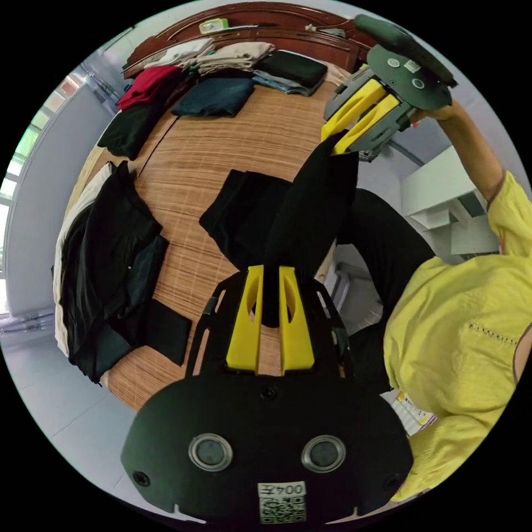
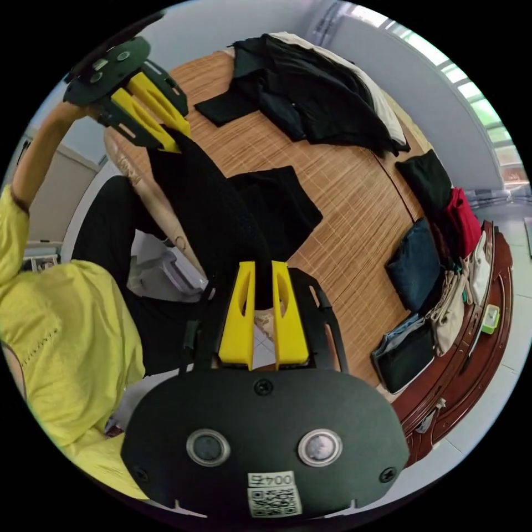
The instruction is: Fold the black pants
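I am holding the black pants (image 1: 310,216) stretched taut between both tools, the left tool (image 1: 270,274) and right tool (image 2: 264,270) each clamped on an end, so the band's long axis is running straight from one to the other above the bamboo-matted bed (image 1: 221,144); the rest is trailing onto the mat, folded clothes (image 2: 426,266) lining the headboard (image 2: 476,354).

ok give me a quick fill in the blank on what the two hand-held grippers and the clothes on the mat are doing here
1. Both the left hand-held gripper and the right hand-held gripper are shut on the ____ pants.
2. The jaws of each hand-held gripper are coloured ____.
3. The person's sleeve is ____.
4. The folded red garment lies on the ____ mat.

Missing words: black; yellow; yellow; bamboo
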